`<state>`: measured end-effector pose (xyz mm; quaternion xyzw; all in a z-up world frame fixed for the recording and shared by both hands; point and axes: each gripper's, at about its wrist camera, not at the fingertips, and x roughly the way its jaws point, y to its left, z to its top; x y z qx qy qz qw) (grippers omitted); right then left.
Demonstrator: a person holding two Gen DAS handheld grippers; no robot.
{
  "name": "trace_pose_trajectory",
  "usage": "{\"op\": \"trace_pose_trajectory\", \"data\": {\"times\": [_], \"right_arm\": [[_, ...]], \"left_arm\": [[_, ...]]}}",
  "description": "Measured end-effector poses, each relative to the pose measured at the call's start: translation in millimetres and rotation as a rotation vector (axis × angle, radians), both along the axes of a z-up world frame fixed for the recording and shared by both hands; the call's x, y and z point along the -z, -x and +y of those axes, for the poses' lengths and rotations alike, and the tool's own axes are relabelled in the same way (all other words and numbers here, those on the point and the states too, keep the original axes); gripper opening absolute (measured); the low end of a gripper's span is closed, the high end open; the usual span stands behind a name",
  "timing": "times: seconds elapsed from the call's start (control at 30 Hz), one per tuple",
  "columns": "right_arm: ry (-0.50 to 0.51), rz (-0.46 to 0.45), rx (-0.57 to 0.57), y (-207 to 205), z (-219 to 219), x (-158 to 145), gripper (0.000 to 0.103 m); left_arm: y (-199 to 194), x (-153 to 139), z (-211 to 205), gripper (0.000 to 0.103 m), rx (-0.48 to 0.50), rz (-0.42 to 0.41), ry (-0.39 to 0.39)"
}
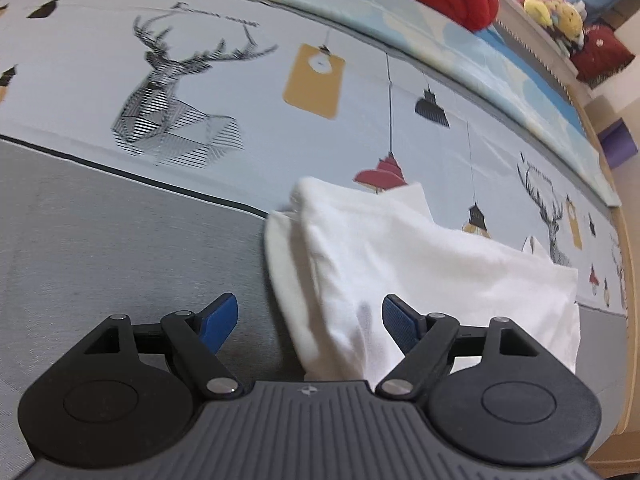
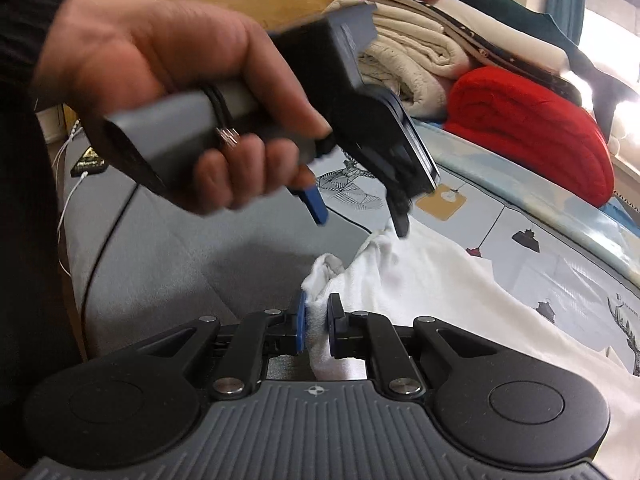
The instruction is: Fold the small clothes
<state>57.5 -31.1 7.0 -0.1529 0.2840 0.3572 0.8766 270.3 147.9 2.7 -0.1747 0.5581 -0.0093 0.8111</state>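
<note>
On the printed bedspread (image 1: 240, 80), a white garment (image 1: 420, 264) is lying crumpled, its near end reaching over the grey band of the cover (image 1: 100, 232). From the left wrist view, the left gripper (image 1: 310, 322) is hovering over the garment's edge with its blue pads (image 1: 400, 328) standing wide apart; the cloth is lying under the gap at about 1 o'clock, and no pad is pressing on it. From the right wrist view, the right gripper (image 2: 317, 326) is clenching a bunched corner of the same garment (image 2: 420, 280), the fabric squeezed between its nearly closed pads and the rest trailing away toward 2 o'clock. The person's left hand (image 2: 168, 80), at 10 o'clock in this view, is gripping the handle of the left gripper (image 2: 360, 216), whose fingers are pointing downward at the cloth, one black tip just at the garment's upper fold. A red blanket (image 2: 532, 136) and stacked cream bedding (image 2: 412, 56) are resting at 1 o'clock, well apart from the garment.
</note>
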Motion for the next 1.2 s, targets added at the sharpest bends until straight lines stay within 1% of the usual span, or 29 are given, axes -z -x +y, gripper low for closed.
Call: {"op": "trace_pose_trajectory", "data": {"times": [0.13,0.4,0.47,0.5,0.53,0.57,0.6,0.63,0.7,0.73,0.87,1.0,1.1,1.2], "right_arm": [[-0.013,0.001,-0.001,0.2,-7.5,-2.8,0.011],[-0.060,0.022,0.025,-3.8,-18.6,-9.9,0.011],[-0.071,0.026,0.031,-1.1,-18.3,-12.0,0.011],[-0.076,0.028,0.033,-0.8,-19.4,-12.9,0.011],[-0.081,0.031,0.033,-0.4,-19.8,-13.5,0.010],[-0.084,0.034,0.031,0.0,-19.4,-13.8,0.010],[-0.087,0.037,0.028,0.0,-19.3,-14.3,0.010],[-0.088,0.040,0.024,-0.5,-18.6,-14.2,0.010],[-0.097,0.050,0.012,-0.7,-16.3,-13.9,0.010],[-0.104,0.059,0.007,-1.3,-14.4,-14.2,0.010],[-0.153,0.076,-0.028,0.3,0.3,-20.8,0.010],[-0.220,0.098,-0.078,7.9,20.0,-30.4,0.010],[-0.246,0.112,-0.111,14.8,27.9,-35.0,0.010],[-0.252,0.126,-0.120,22.4,28.9,-38.9,0.010]], "left_arm": [[-6.6,9.9,-10.5,0.084,0.012,0.038,0.000],[-13.2,31.5,-27.2,0.083,0.055,0.133,0.085],[-13.8,32.7,-31.1,0.080,0.069,0.133,0.077],[-13.7,32.4,-32.2,0.071,0.072,0.132,0.067],[-13.3,32.3,-32.1,0.058,0.077,0.131,0.065],[-12.1,32.0,-30.6,0.053,0.081,0.131,0.072],[-10.4,30.4,-28.5,0.042,0.083,0.125,0.080],[-8.8,27.8,-26.2,0.027,0.086,0.117,0.084],[-2.9,20.4,-17.1,0.015,0.084,0.095,0.108],[0.7,16.1,-11.4,0.012,0.078,0.083,0.115],[22.4,-5.2,19.5,0.011,0.031,0.035,0.092],[45.4,-21.5,51.5,0.010,-0.024,0.018,0.085],[58.9,-31.5,59.0,0.010,-0.024,0.008,0.063],[65.5,-39.6,54.7,0.010,-0.007,-0.004,0.054]]}}
